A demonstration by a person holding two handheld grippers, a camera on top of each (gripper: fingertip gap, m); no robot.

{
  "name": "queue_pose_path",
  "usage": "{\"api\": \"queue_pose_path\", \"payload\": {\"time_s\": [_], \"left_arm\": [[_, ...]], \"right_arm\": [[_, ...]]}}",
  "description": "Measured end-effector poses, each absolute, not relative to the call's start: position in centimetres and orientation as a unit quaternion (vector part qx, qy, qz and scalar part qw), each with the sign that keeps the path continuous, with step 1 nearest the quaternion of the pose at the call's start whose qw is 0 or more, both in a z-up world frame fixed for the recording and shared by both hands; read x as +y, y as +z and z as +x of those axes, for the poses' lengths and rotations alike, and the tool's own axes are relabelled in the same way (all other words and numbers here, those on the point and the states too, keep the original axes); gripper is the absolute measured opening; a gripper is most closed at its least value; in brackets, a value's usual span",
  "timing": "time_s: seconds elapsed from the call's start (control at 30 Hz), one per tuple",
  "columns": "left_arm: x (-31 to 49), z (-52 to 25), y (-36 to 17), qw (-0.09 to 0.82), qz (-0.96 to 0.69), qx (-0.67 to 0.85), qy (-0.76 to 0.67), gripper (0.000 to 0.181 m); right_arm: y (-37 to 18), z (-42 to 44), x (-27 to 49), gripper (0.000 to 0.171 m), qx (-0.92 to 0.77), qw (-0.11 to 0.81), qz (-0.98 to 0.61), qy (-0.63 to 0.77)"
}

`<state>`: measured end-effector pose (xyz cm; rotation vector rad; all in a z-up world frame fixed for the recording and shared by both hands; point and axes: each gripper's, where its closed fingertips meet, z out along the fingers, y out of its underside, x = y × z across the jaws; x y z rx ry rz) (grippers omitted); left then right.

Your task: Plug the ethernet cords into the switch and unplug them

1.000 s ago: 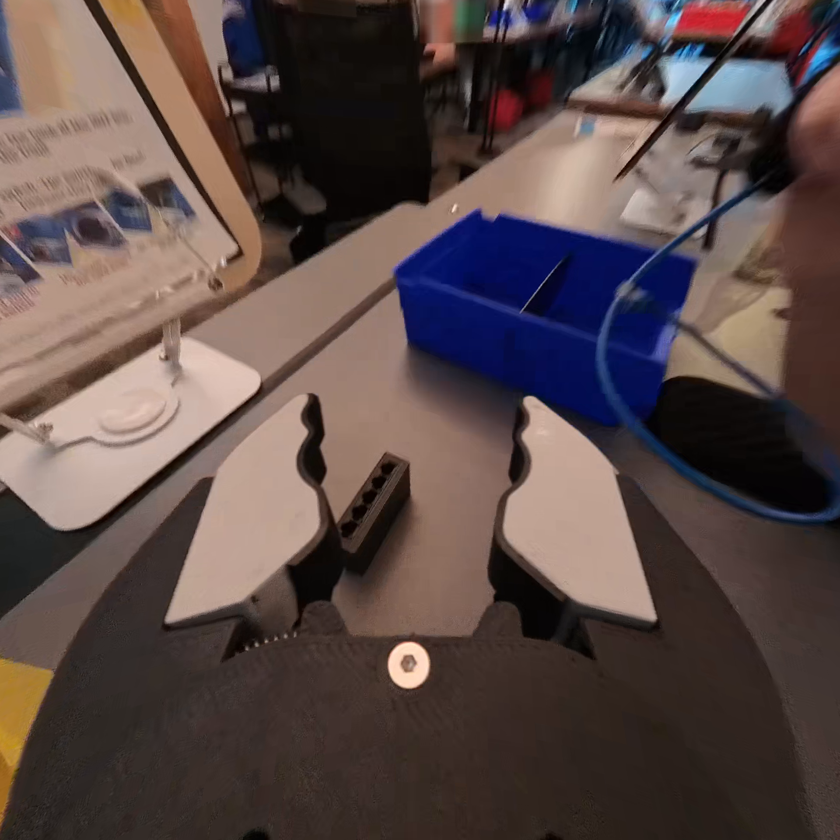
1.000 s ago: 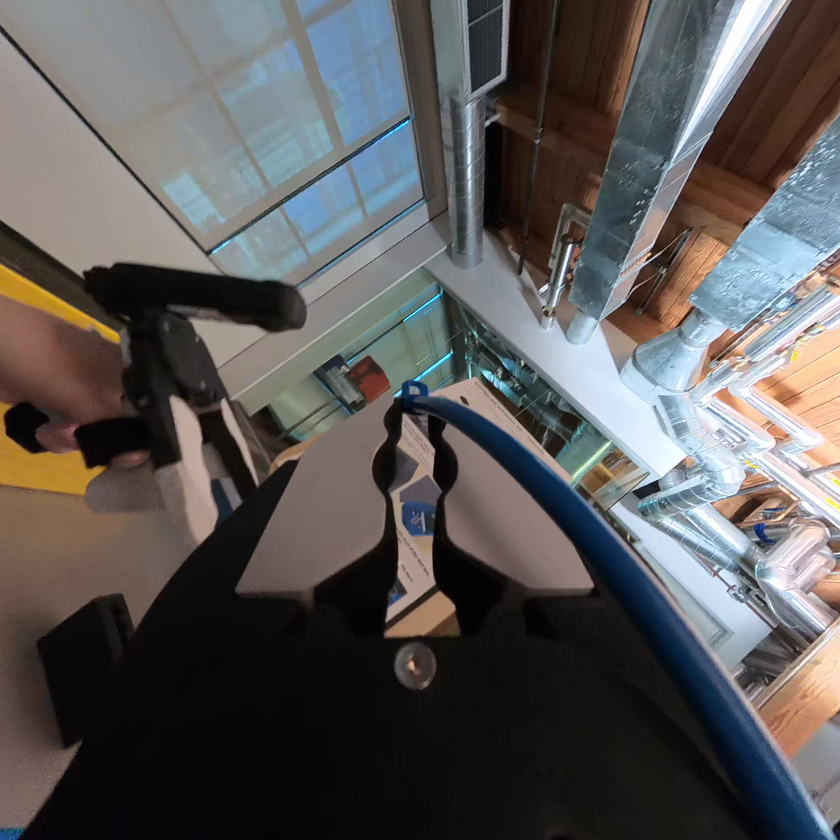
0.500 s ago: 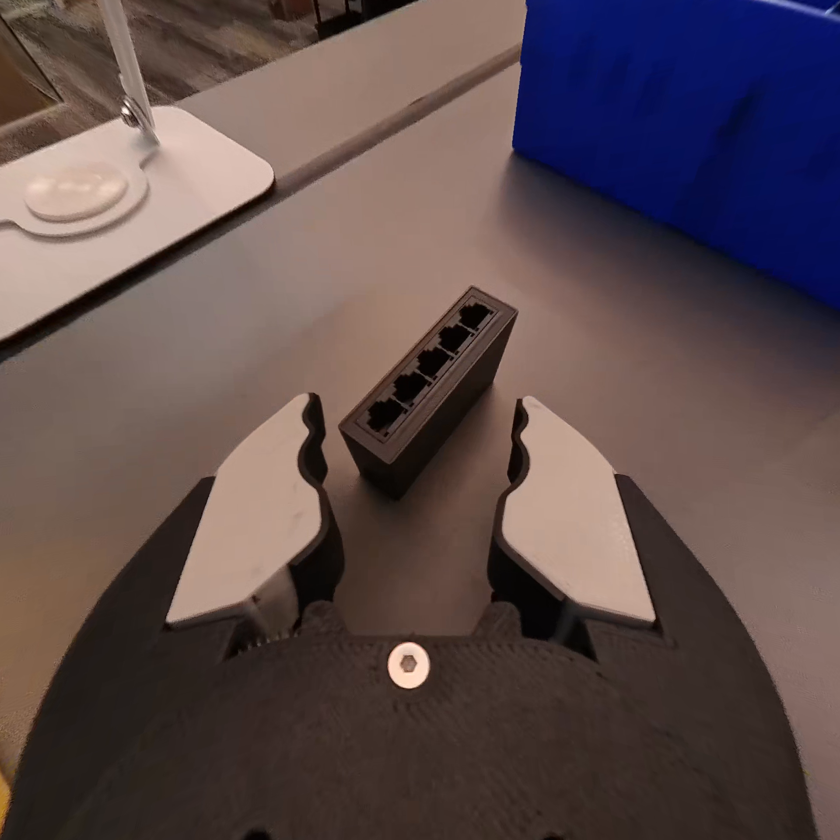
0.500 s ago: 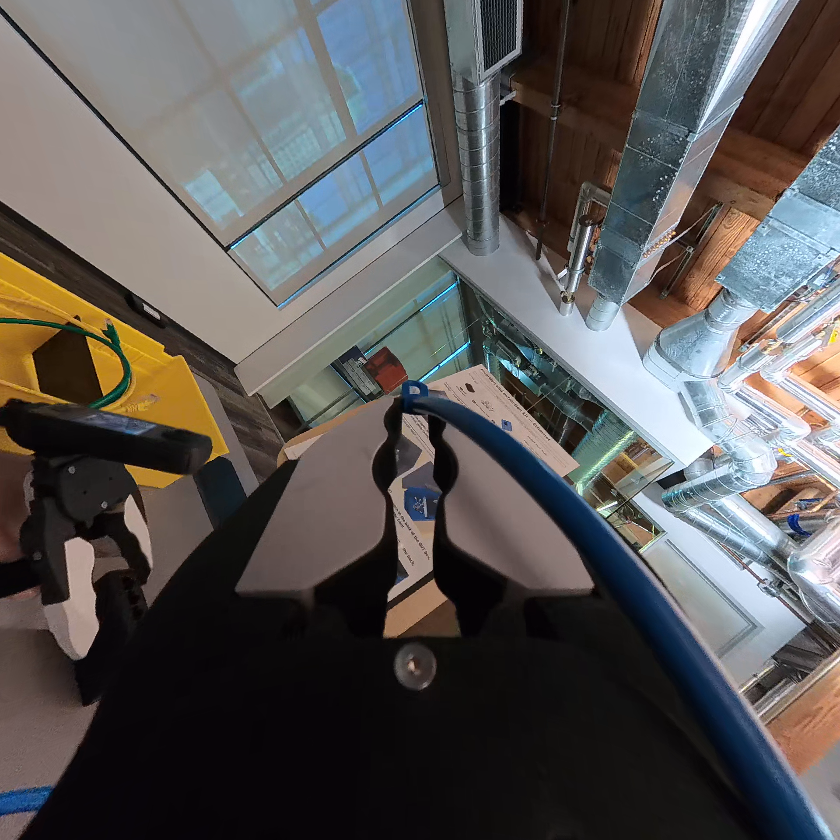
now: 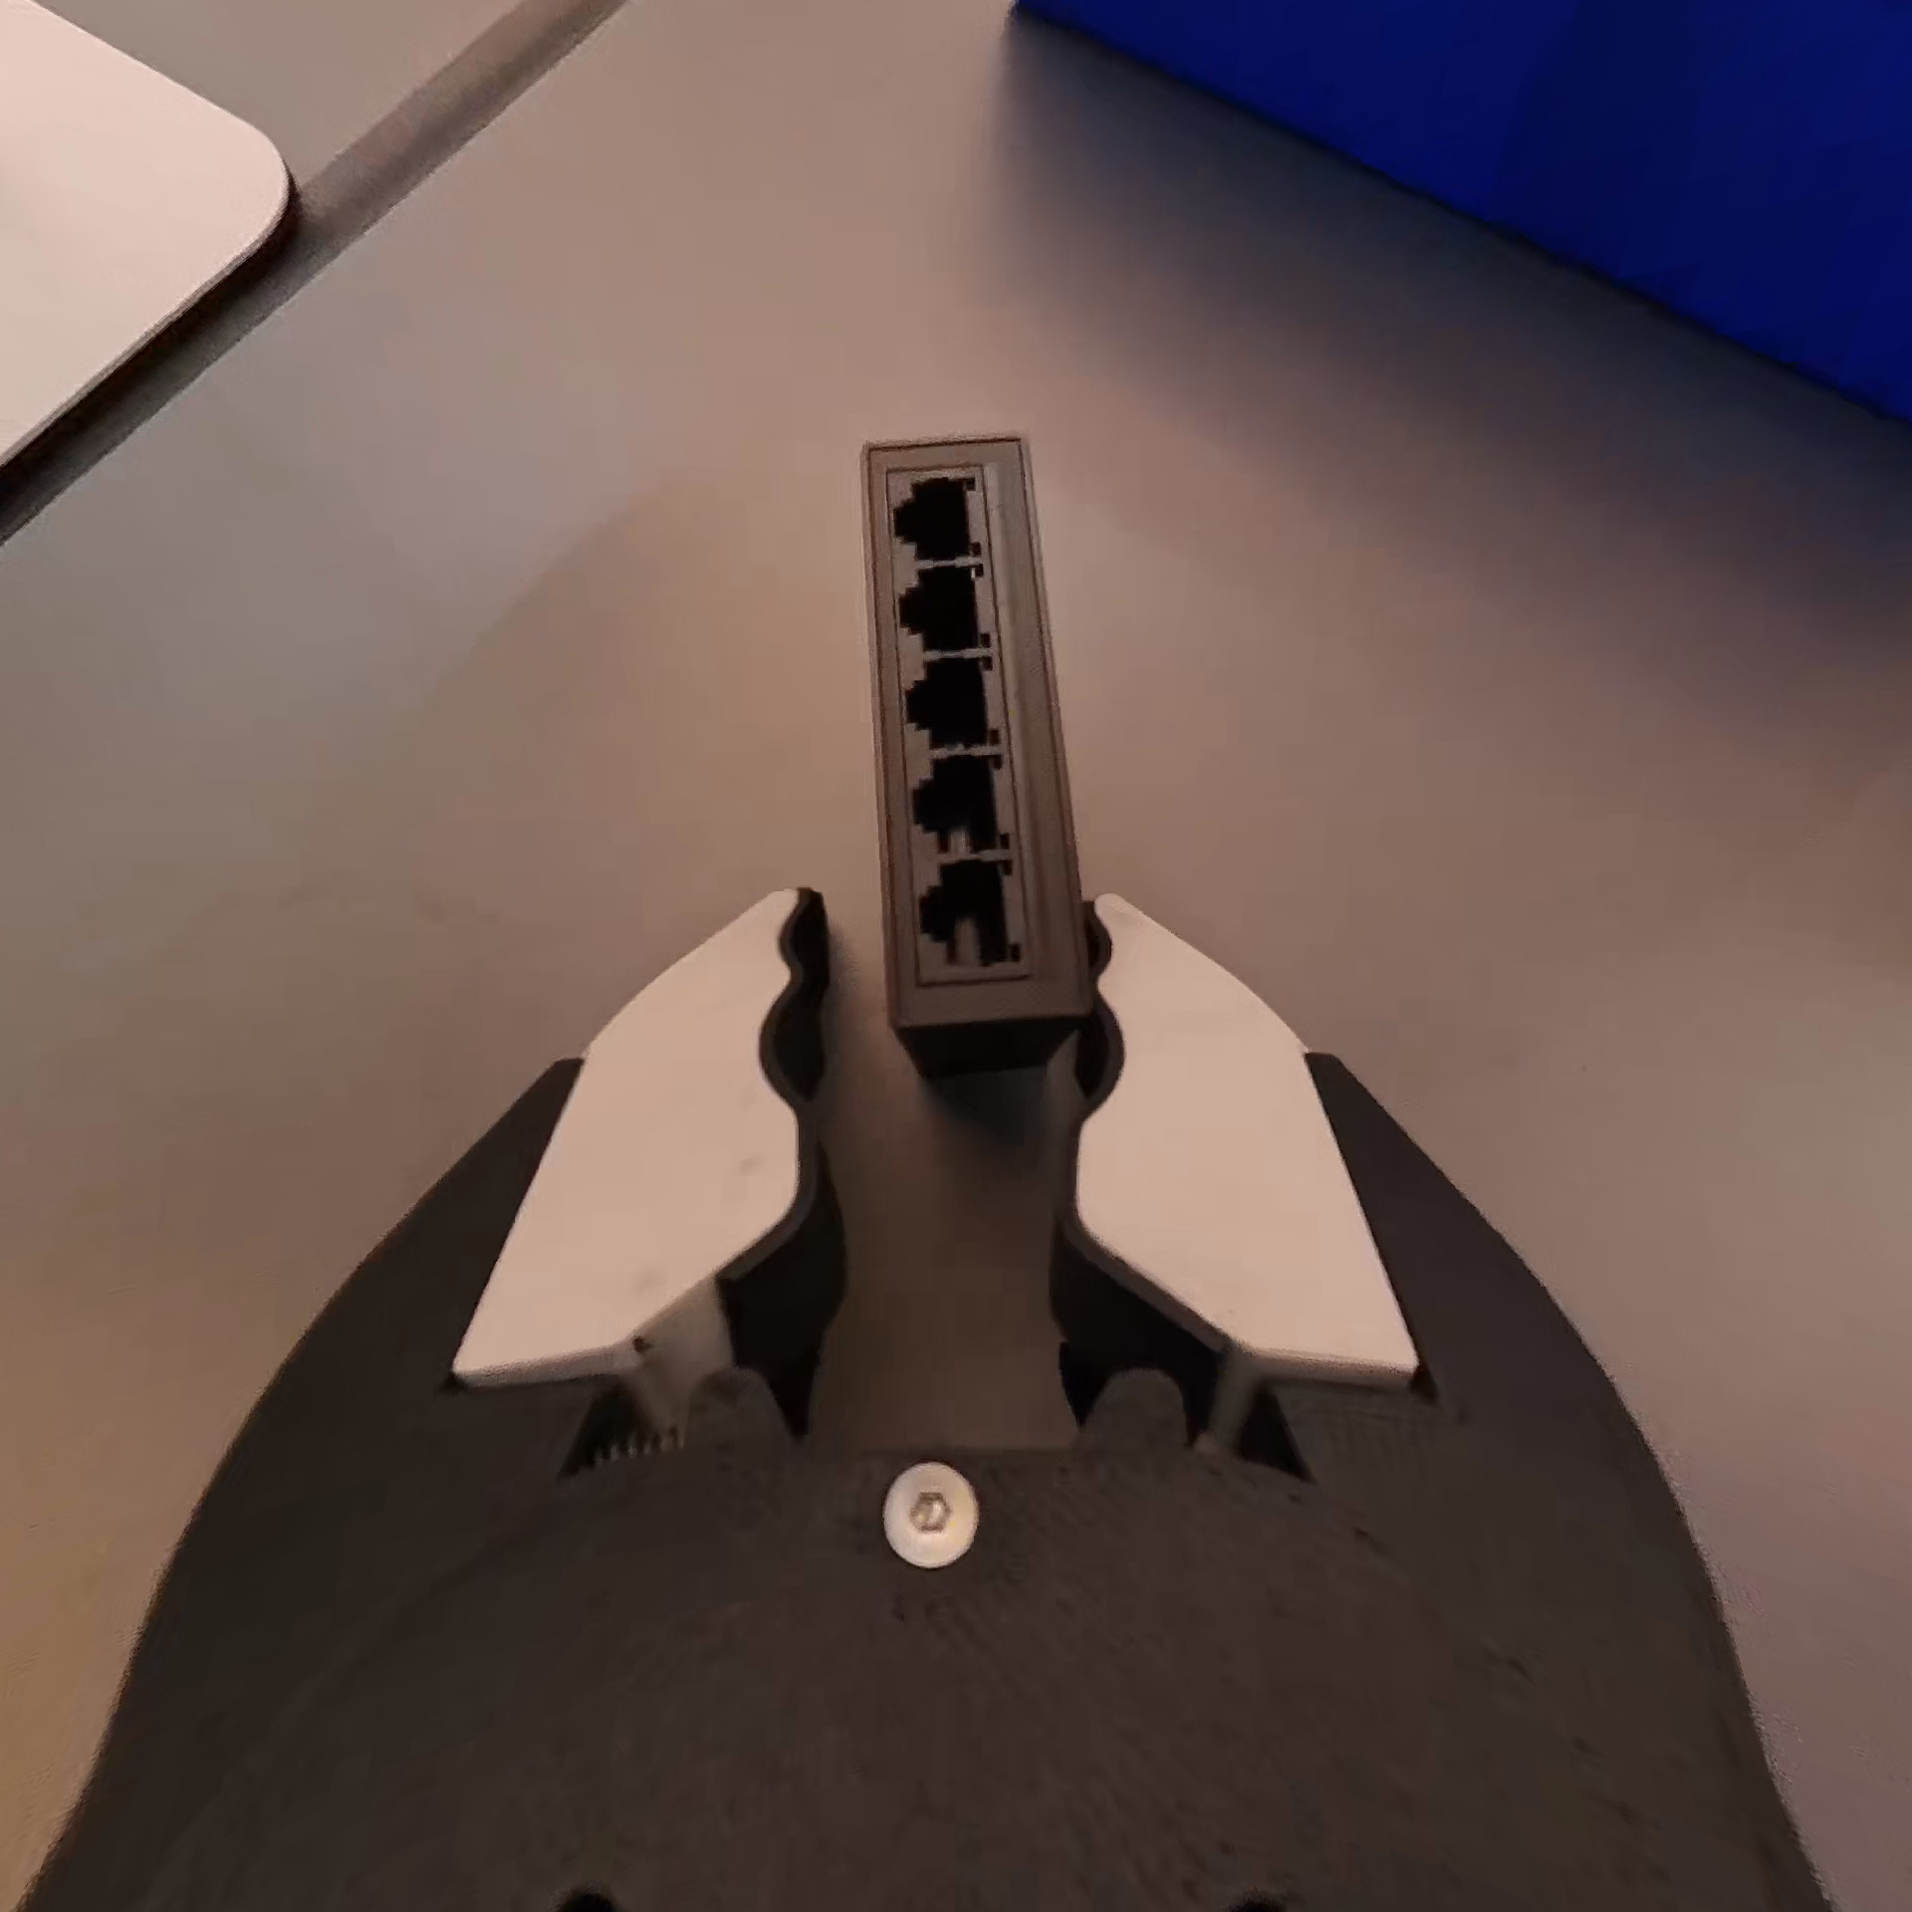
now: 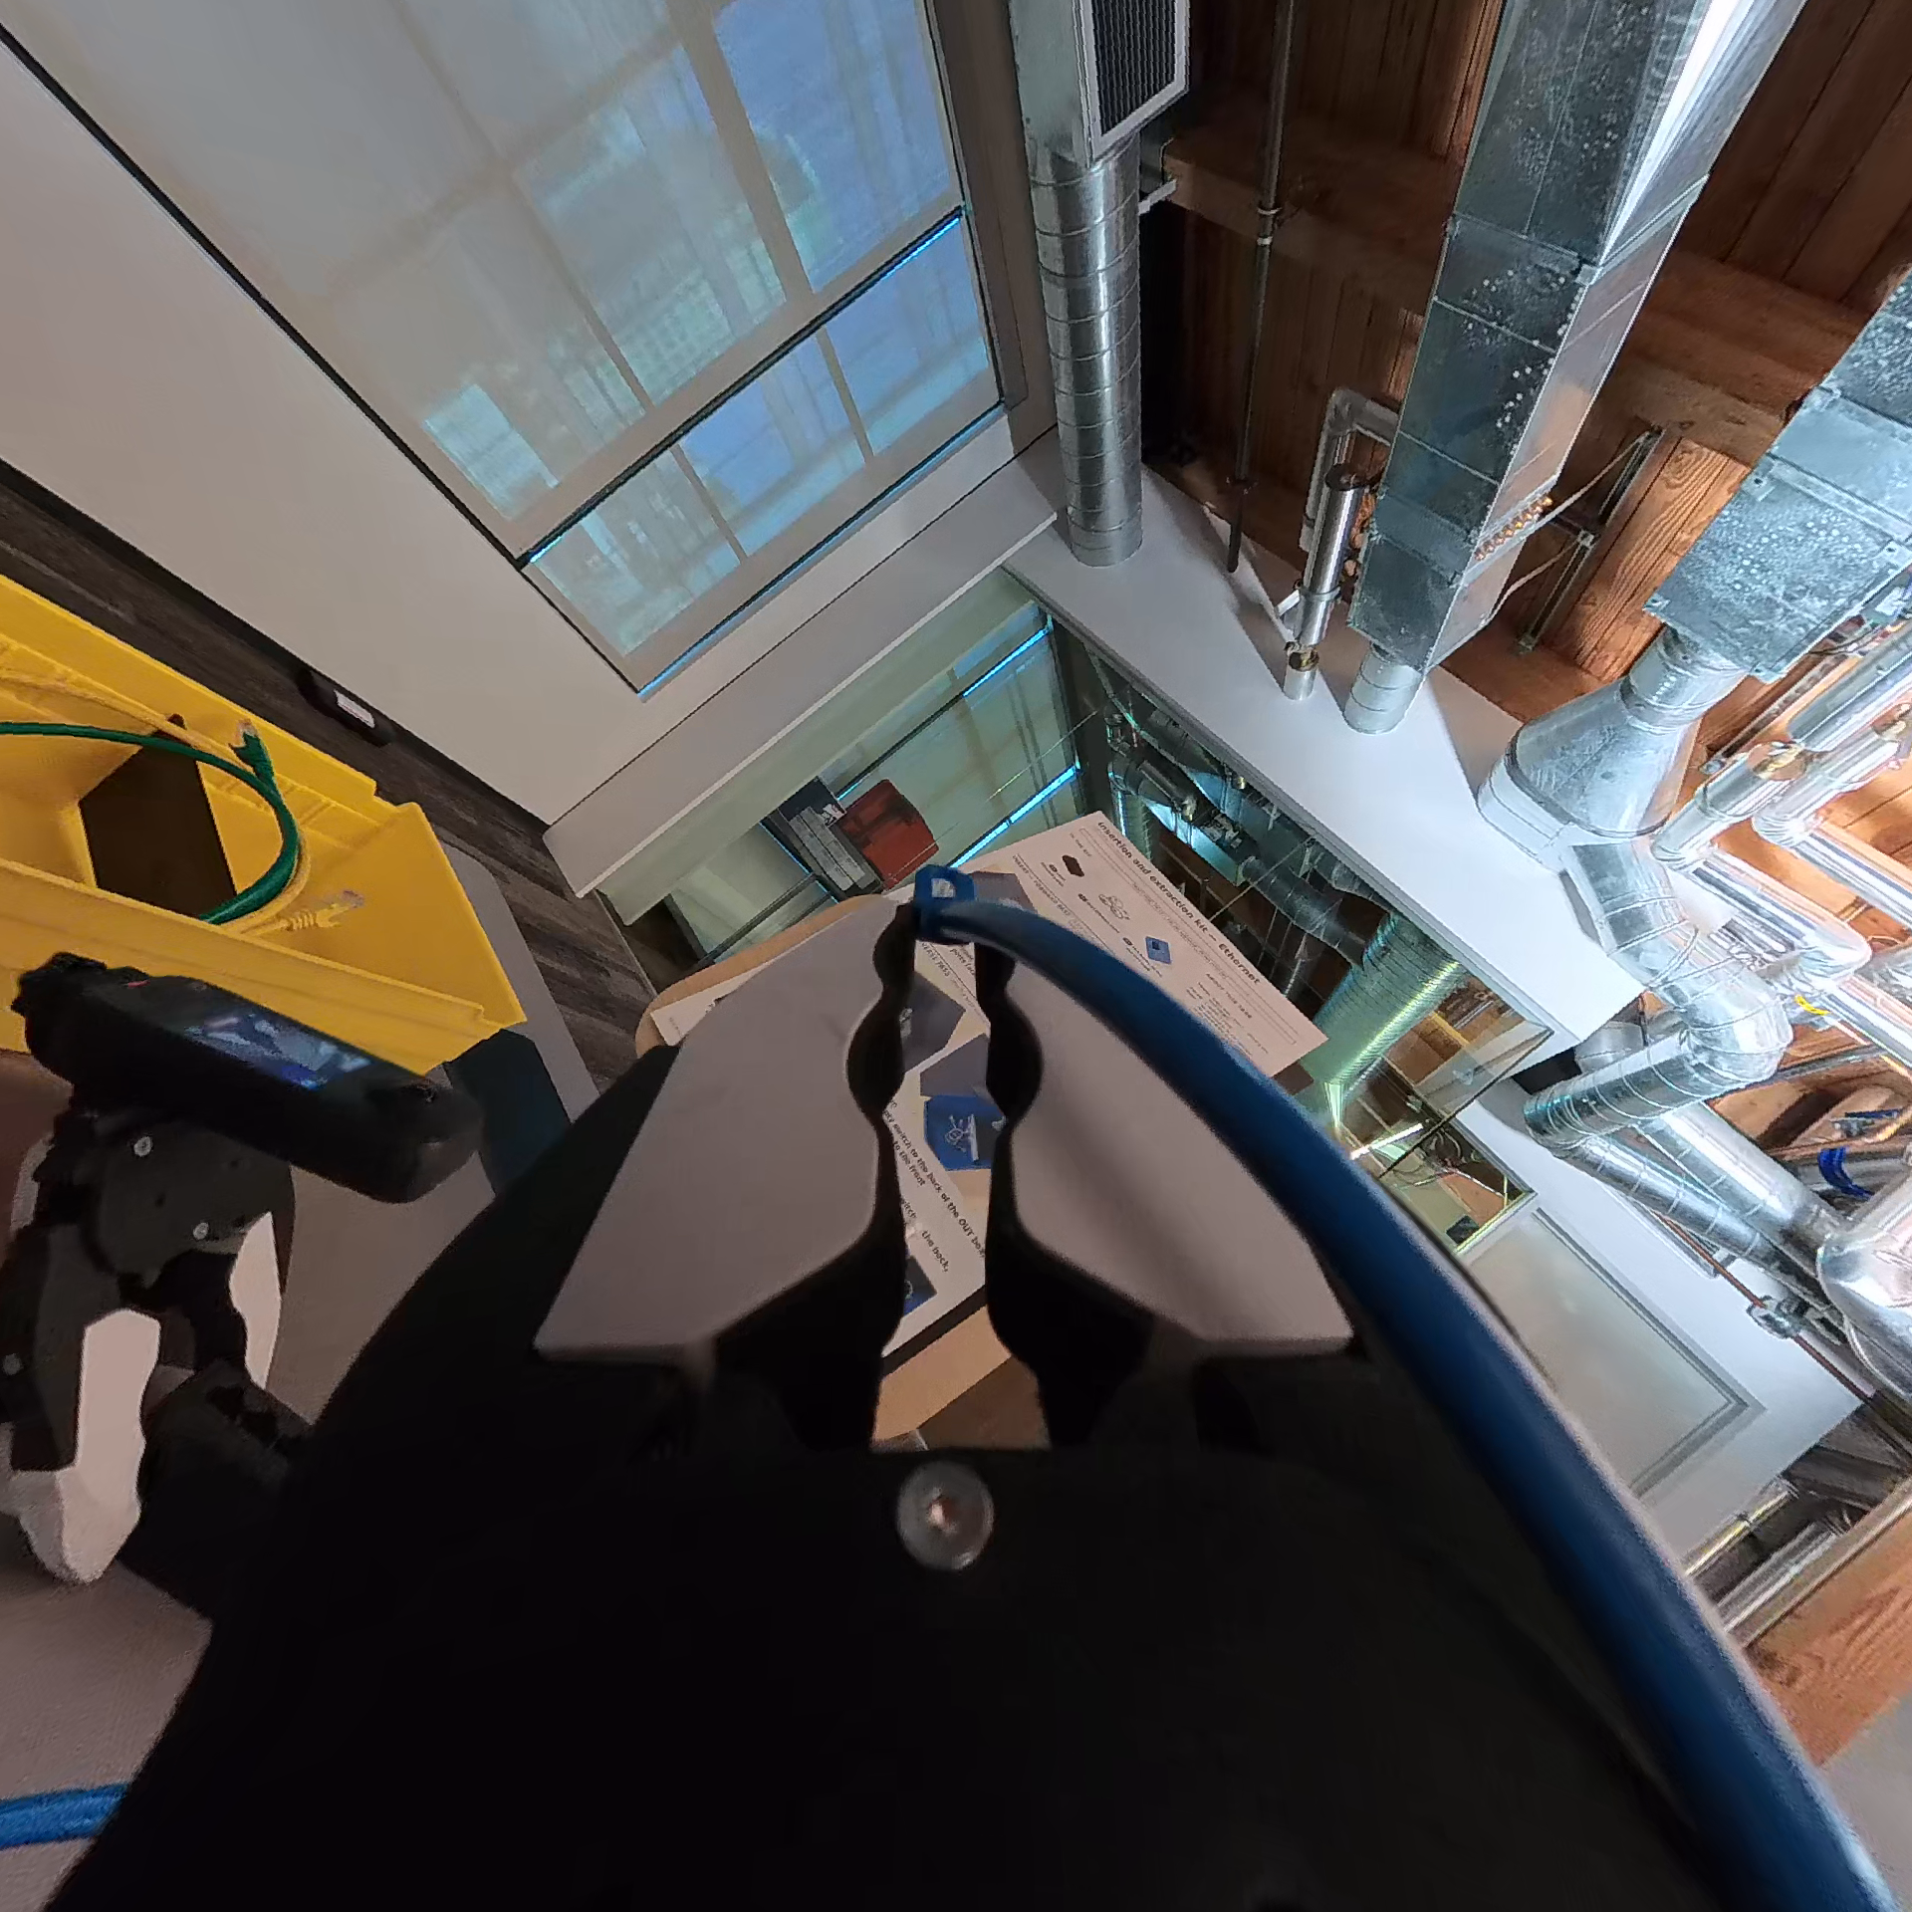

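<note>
Left gripper (image 5: 957, 957) spread around the near end of the switch (image 5: 967, 724); right gripper (image 6: 942, 910) pinching the blue ethernet cord (image 6: 1273, 1117) by its plug end.

The switch stands on edge on the grey bench (image 5: 517, 641), ports up, away from the blue bin (image 5: 1552, 155) at the far right edge. One finger (image 5: 1221, 1117) touches it; the other sits just beside. It looks a light, rigid, smooth plastic box, likely to tip or slide, so grip its flat sides firmly. The cord is springy and arcs back; holding close behind the plug suits aiming.
</note>
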<state>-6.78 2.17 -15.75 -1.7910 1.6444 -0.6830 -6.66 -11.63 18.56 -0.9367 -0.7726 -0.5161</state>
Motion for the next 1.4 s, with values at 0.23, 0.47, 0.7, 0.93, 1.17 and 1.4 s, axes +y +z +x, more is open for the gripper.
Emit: {"api": "queue_pose_path", "payload": {"time_s": [0.23, 0.47, 0.7, 0.93, 1.17, 1.4], "left_arm": [[2.3, -6.3, -15.9, 0.297, -0.679, 0.620, -0.258, 0.043], [2.0, -5.7, -15.9, 0.293, -0.674, 0.625, -0.262, 0.030], [3.5, -5.5, -12.7, 0.393, -0.638, 0.628, -0.210, 0.028], [4.0, -8.7, 1.6, 0.623, -0.486, 0.605, -0.097, 0.028], [3.7, -12.2, 8.2, 0.718, -0.377, 0.579, 0.084, 0.028], [2.8, -11.8, 8.2, 0.718, -0.362, 0.585, 0.105, 0.028]], "right_arm": [[18.0, -6.4, -10.7, 0.011, -0.357, 0.781, -0.450, -0.245], [17.5, -6.1, -10.1, 0.011, -0.353, 0.777, -0.463, -0.239], [16.5, -4.7, -8.6, 0.011, -0.329, 0.767, -0.495, -0.241], [16.4, -3.4, -7.5, 0.012, -0.236, 0.788, -0.552, -0.136], [13.3, -8.4, -5.2, 0.012, -0.242, 0.772, -0.587, -0.041], [12.9, -9.6, -5.0, 0.009, -0.244, 0.792, -0.555, -0.072]]}}
